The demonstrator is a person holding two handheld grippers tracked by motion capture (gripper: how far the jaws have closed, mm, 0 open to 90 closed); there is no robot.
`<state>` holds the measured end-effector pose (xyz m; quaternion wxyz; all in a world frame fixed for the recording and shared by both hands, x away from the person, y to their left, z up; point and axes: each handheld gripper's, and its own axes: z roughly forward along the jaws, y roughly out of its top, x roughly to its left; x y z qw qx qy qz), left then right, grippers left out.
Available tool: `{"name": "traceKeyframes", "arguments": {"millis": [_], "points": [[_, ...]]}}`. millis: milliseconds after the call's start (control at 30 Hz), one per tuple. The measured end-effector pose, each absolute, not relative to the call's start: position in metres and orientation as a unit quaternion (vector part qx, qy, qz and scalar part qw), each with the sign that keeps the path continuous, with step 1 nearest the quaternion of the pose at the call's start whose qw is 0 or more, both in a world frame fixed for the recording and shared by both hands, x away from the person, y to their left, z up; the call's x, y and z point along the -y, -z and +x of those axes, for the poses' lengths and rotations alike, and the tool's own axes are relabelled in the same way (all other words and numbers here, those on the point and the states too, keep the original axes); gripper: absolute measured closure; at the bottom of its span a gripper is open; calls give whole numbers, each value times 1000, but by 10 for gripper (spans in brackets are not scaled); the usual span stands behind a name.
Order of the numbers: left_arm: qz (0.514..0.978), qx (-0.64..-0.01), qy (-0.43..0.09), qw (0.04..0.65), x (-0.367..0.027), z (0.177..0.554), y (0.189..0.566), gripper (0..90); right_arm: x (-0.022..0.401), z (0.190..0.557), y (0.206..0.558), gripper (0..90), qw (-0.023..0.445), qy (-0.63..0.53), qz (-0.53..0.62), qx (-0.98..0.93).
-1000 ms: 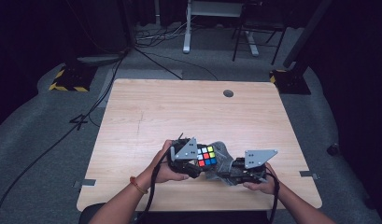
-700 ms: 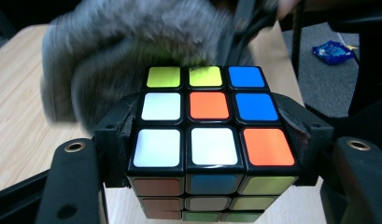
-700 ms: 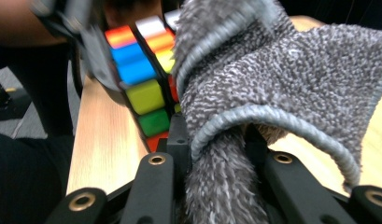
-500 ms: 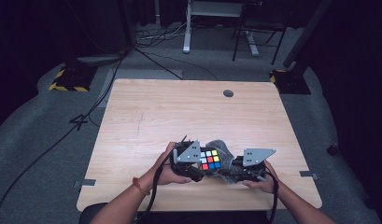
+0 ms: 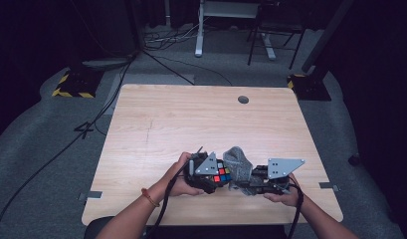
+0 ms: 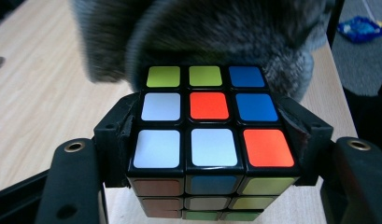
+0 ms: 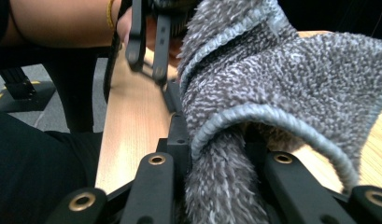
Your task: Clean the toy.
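Note:
A scrambled puzzle cube (image 6: 209, 123) with coloured stickers sits clamped between the black jaws of my left gripper (image 6: 212, 149), whose pads press on its two sides. From above, the cube (image 5: 222, 174) is near the table's front edge, with my left gripper (image 5: 211, 177) shut on it. A grey fluffy cloth (image 7: 282, 107) is bunched between the jaws of my right gripper (image 7: 216, 186), which is shut on it. The cloth (image 5: 238, 167) lies against the far side of the cube (image 6: 226, 37), touching it. My right gripper (image 5: 248, 184) is just right of the cube.
The wooden table (image 5: 201, 119) has a round cable hole (image 5: 243, 99) near its far edge. Behind it on the grey floor are cables (image 5: 166, 42) and a desk leg (image 5: 200, 30). Yellow-black striped bases (image 5: 74, 87) stand at the far corners.
Both hands and the cube stay almost still at the front of the table. The cloth sits slightly differently against the cube.

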<state>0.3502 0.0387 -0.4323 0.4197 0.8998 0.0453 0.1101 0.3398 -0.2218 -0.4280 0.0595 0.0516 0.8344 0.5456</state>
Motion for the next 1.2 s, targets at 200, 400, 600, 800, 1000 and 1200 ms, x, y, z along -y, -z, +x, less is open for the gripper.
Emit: {"name": "traceKeyframes", "arguments": {"millis": [200, 400, 600, 800, 1000, 1200], "points": [[911, -29, -109, 396, -27, 344, 441, 334, 218, 342, 425, 732, 52, -558, 60, -826], [915, -24, -109, 388, -23, 341, 444, 334, 205, 342, 431, 731, 60, -533, 65, -842], [908, -42, -106, 404, -32, 345, 440, 334, 209, 347, 435, 731, 75, -516, 77, -850], [893, -48, -111, 434, -42, 345, 428, 335, 219, 357, 447, 731, 72, -493, 110, -860], [886, -53, -121, 444, -46, 346, 424, 335, 215, 353, 449, 728, 67, -483, 93, -868], [874, -81, -144, 456, -61, 357, 421, 334, 228, 358, 440, 715, 94, -492, 114, -858]]}}
